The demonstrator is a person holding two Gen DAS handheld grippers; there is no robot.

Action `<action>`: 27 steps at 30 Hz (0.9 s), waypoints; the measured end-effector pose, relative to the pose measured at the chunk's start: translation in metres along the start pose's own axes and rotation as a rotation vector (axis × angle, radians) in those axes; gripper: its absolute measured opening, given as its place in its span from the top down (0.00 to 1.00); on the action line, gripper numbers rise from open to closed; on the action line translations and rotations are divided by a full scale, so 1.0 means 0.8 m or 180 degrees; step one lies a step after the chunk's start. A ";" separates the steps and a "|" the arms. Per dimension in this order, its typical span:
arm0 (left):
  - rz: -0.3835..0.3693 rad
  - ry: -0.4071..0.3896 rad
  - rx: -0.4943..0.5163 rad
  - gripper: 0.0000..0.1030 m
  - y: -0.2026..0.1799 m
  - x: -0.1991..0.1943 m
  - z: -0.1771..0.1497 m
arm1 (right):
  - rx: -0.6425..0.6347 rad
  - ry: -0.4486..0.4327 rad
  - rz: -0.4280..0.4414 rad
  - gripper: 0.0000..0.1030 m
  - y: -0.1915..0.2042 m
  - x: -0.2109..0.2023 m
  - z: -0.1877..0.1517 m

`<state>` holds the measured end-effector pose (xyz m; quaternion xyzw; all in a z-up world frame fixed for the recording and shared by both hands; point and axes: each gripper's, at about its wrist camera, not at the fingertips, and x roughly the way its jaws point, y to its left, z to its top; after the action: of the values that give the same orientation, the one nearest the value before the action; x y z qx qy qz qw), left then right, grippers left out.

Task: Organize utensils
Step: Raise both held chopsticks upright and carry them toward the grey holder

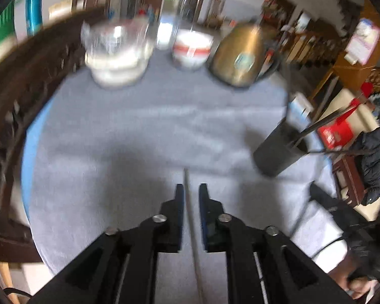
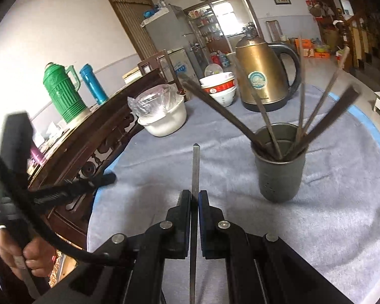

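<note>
Most of the sorting looks done: about 5 chopsticks (image 2: pixel 324 106) already stand fanned out in the grey holder cup (image 2: pixel 281 169), and no loose utensils show on the grey cloth of the bench (image 2: pixel 240 202) in either view. What seems left is to drop in the last 2 sticks, 1 at each hand.

The right hand-held gripper (image 2: pixel 195 197) is pressed together on a single metal chopstick (image 2: pixel 195 167), its pads pinching the shaft while the tip juts forward beyond the fingertips. The holder cup stands ahead of this gripper and off to its right, near but apart from the chopstick tip.

The left hand-held gripper (image 1: pixel 190 192) has its jaws slightly spread. A pale chopstick (image 1: pixel 191 217) runs lengthwise through the gap with a sliver of space on both sides, so in my judgement the pads are not squeezing it; the blur leaves it unclear whether the stick rests on the cloth below. From this gripper the holder cup (image 1: pixel 278 149) is further ahead and well to the right, tilted in the fisheye view.

Beyond both grippers, at the far edge of the bench, sit a plastic-covered white bowl (image 2: pixel 162 121), stacked bowls (image 2: pixel 219 88) and a gold kettle (image 2: pixel 263 76).
</note>
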<state>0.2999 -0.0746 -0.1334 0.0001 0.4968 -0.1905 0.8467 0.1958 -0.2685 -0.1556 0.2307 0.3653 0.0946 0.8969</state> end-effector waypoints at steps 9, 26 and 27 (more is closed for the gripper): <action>0.0218 0.0477 0.0154 0.61 -0.009 0.101 0.003 | 0.0087 -0.0014 0.0012 0.93 -0.015 -0.005 -0.002; 0.0125 0.0862 0.0023 0.93 0.004 0.162 0.020 | 0.0129 0.0002 0.0075 0.93 -0.021 -0.002 -0.002; 0.0103 0.0843 -0.0027 0.94 0.008 0.161 0.019 | 0.0126 -0.0003 0.0074 0.93 -0.020 -0.003 -0.002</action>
<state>0.3703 -0.1133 -0.2351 0.0296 0.6050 -0.1731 0.7766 0.1931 -0.2829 -0.1631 0.2527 0.3639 0.0977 0.8912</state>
